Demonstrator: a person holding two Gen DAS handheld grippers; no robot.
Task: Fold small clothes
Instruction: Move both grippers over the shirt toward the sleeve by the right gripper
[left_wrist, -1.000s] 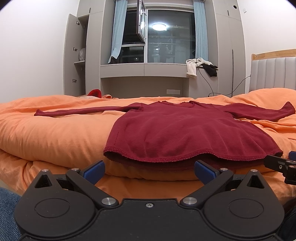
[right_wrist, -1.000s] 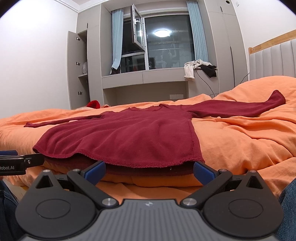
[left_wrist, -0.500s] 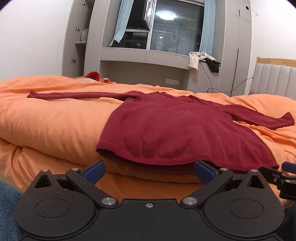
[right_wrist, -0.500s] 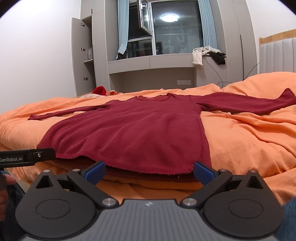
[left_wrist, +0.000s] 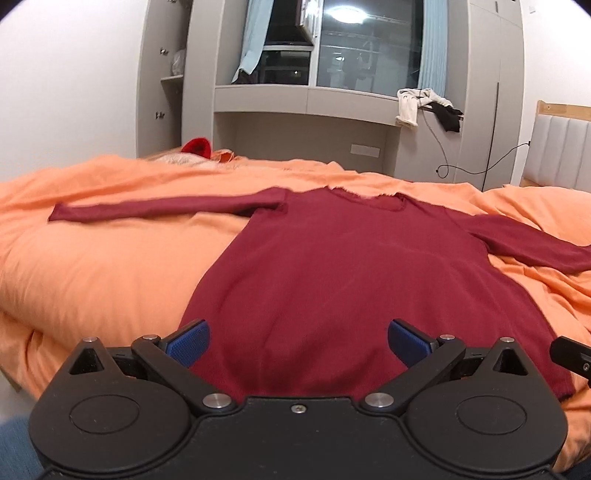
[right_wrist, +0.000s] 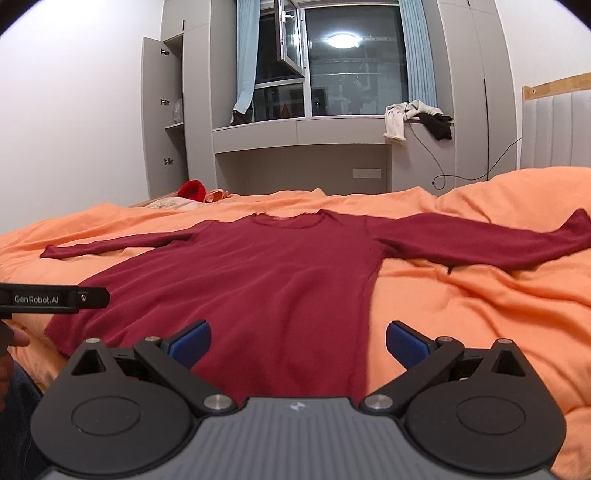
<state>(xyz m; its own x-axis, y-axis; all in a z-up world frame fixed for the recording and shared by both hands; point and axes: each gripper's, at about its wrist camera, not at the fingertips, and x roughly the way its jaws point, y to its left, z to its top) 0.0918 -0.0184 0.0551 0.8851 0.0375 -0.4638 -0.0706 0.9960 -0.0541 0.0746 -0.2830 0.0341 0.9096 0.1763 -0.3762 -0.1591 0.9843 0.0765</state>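
Note:
A dark red long-sleeved top (left_wrist: 332, 266) lies flat on the orange duvet (left_wrist: 92, 266), hem toward me, both sleeves spread out sideways. It also shows in the right wrist view (right_wrist: 251, 280). My left gripper (left_wrist: 298, 341) is open and empty, above the hem's left half. My right gripper (right_wrist: 297, 341) is open and empty, above the hem's right corner. The left gripper's body (right_wrist: 51, 298) shows at the left edge of the right wrist view. The right gripper's tip (left_wrist: 570, 355) shows at the right edge of the left wrist view.
The bed's padded headboard (right_wrist: 554, 129) stands at the right. A grey window unit (right_wrist: 303, 136) with clothes (right_wrist: 406, 118) draped on its ledge and a hanging cable is behind the bed. A red item (right_wrist: 192, 190) lies at the far left of the bed.
Both grippers have risen and moved forward over the hem, so I look down on the top more than before. Both stay open.

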